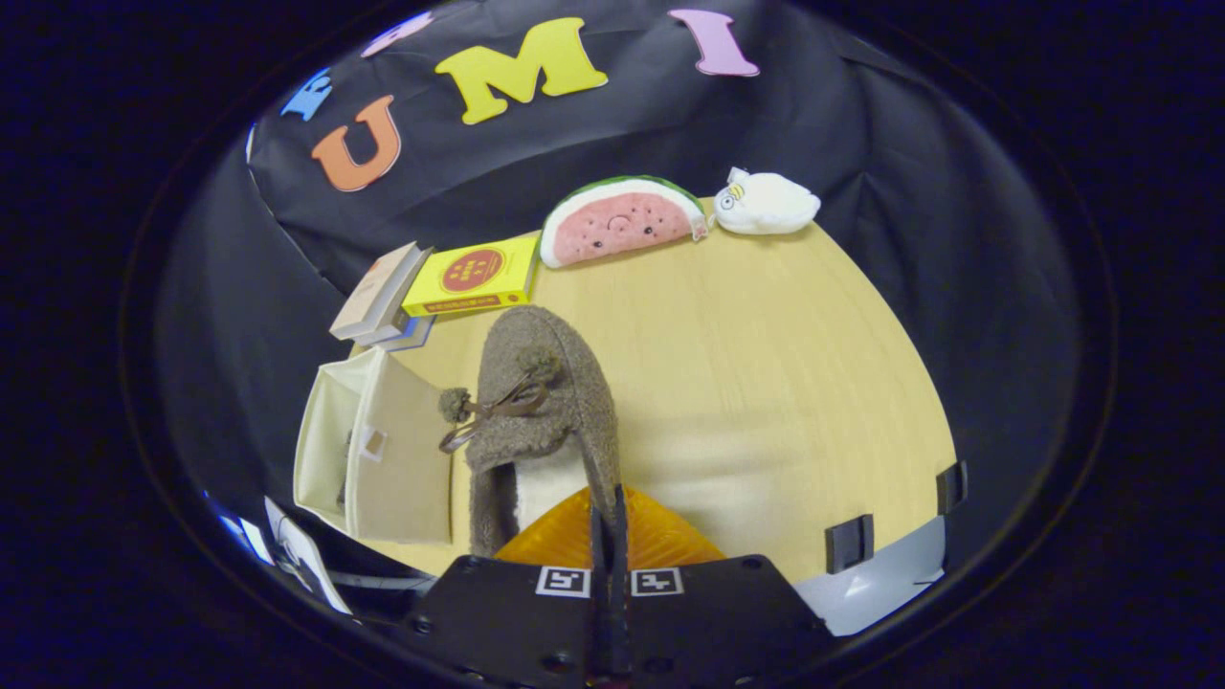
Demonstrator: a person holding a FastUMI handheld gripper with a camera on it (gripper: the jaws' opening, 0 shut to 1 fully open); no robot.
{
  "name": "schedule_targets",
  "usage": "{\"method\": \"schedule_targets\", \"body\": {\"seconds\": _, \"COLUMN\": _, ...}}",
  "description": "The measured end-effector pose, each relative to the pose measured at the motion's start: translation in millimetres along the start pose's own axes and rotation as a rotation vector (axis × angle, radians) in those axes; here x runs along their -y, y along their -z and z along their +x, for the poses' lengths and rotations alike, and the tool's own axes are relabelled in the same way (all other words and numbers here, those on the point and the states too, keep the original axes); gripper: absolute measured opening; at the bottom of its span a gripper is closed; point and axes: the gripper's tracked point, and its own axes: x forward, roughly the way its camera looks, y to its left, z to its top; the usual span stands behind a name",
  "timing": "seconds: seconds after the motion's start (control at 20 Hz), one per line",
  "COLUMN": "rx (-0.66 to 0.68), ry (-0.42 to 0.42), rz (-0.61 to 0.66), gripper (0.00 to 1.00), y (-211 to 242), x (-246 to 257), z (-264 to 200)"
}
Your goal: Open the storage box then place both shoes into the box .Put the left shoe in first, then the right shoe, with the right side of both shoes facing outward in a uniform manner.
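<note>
My jaws (609, 536) are pinching closed on the heel rim of the fuzzy grey-brown slipper with pom-pom laces (541, 402), which is hanging light and floppy, so the firmer collar is looking like the best hold. It is hovering over the pale wooden tabletop (766, 383), just beside the open cream fabric storage box (383, 450); the box's inside and the second shoe are hidden from me.

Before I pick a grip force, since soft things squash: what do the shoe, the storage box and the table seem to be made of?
Shoe: fuzzy brown fleece or boucle, matte, with pompoms; the hand-held gripper is shut on its heel edge.
Storage box: cream fabric, probably over stiff panels; flat matte walls, flap open.
Table: pale wood or wood-look laminate, smooth; faint grain lines.
</note>
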Motion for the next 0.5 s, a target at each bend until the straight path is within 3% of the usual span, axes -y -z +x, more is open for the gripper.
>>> {"method": "schedule_targets", "body": {"seconds": 0.5, "rx": 0.055, "ry": -0.064, "rz": -0.035, "gripper": 0.01, "y": 8, "x": -145, "z": -12}}
